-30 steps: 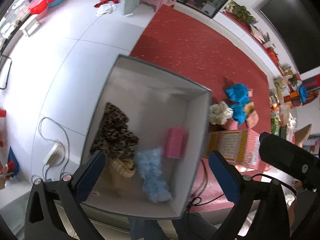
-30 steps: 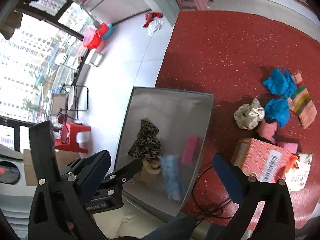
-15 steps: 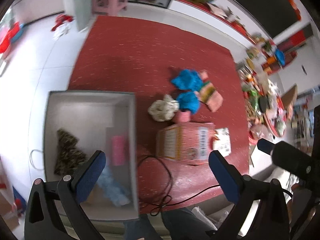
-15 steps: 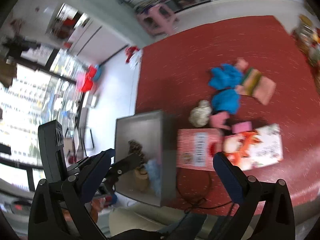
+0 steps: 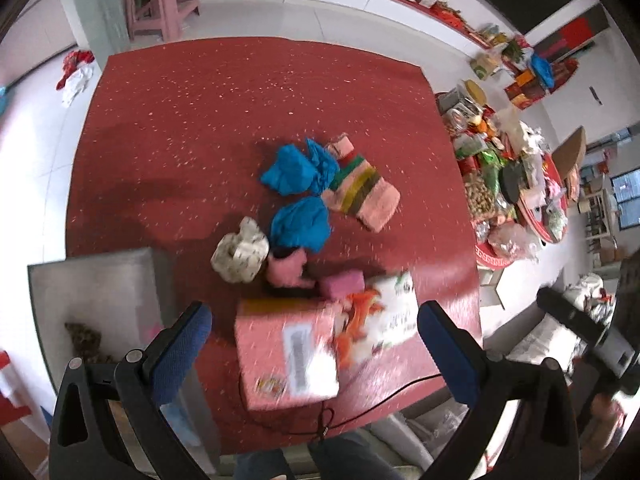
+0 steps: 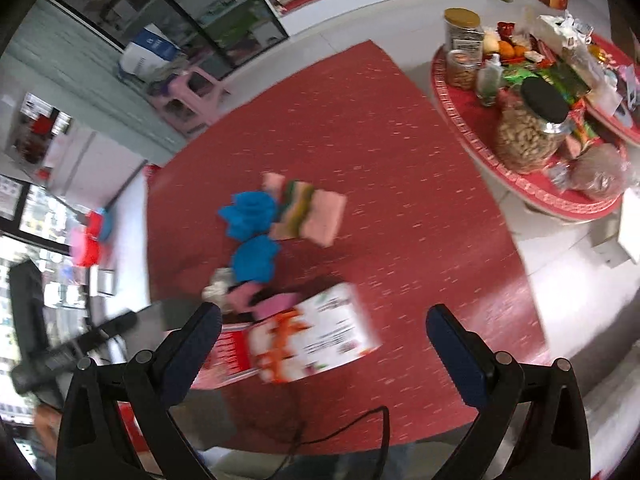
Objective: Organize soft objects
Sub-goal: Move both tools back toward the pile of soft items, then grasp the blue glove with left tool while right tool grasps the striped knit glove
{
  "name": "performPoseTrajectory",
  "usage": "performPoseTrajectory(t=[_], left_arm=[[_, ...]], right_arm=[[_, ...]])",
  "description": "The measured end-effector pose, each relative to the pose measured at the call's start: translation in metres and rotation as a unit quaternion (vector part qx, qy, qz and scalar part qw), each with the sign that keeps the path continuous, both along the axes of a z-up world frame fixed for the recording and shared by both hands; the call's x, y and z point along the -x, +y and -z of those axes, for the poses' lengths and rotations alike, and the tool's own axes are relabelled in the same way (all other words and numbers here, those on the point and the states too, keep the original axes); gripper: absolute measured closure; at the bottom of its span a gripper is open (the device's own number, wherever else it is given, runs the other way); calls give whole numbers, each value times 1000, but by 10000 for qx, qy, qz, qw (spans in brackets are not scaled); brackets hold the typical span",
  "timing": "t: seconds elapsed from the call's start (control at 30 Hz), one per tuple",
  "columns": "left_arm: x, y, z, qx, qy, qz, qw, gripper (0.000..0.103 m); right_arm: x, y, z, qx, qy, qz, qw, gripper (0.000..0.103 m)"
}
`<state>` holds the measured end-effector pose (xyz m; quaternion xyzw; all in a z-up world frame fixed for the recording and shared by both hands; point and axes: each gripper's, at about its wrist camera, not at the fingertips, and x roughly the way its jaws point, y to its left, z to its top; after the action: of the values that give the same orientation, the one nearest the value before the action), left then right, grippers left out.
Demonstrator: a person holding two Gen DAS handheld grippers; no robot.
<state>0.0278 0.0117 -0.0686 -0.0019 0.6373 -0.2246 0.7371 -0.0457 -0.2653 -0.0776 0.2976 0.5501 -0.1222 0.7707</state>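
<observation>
grey box point(image 5: 92, 280) at far left, leopard cloth point(image 5: 86, 340) inside — then cream bundle point(image 5: 240, 252), blue cloths point(image 5: 298, 168) and striped sock point(image 5: 360, 188) on the red mat point(image 5: 200, 120); left gripper point(image 5: 312, 336) and right gripper point(image 6: 322, 334) both gape wide, empty.

- Both views are bright with soft, even daylight
- In the right wrist view, overexposed windows point(image 6: 28, 240) glare far left of the right gripper point(image 6: 324, 336)
- Short soft shadows lie beside the blue cloths point(image 5: 296, 168) ahead of the left gripper point(image 5: 312, 332)
- Motion blur smears the boxes point(image 5: 288, 356) between its fingers
- Fisheye bending curves the edges, and the corners go black
</observation>
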Motion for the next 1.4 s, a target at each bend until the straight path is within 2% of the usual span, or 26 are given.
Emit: performPoseTrajectory(t=[0.13,0.27,0.47,0.6,0.8,1.0,1.2,1.23,1.3,1.4], left_arm=[[-35,-21,17,-39,315,-222,9992,0],[-71,-40,44,-12,752,-596,9954,0],[-116,-63,103,-147,1382,-1265,9822,0],[-134,-77,139,-259,1685,-1515,9736,0],[-150,-75,179,-412,1952,-1977,9598,0],[-158,-69,187,-581,1843,-2086,9587,0],[-161,-62,199,-570,1999,-2279,9512,0],[-160,-61,199,-599,1966,-2276,9518,0],[-160,-63,197,-623,1928,-2257,9529,0],[-158,-70,195,-597,1934,-2231,9535,0]], right_arm=[[-23,-10,27,118,252,-302,9992,0],[-53,-6,58,305,378,-908,9947,0],[-109,3,97,769,349,-1764,9807,0],[-139,14,122,977,381,-2255,9686,0],[-173,26,161,1065,500,-2790,9530,0],[-196,37,191,1134,547,-2980,9462,0],[-197,50,210,1522,751,-3195,9323,0],[-195,50,210,1573,768,-3191,9314,1],[-190,49,212,1652,793,-3168,9306,15],[-182,46,211,1476,776,-3113,9356,31]])
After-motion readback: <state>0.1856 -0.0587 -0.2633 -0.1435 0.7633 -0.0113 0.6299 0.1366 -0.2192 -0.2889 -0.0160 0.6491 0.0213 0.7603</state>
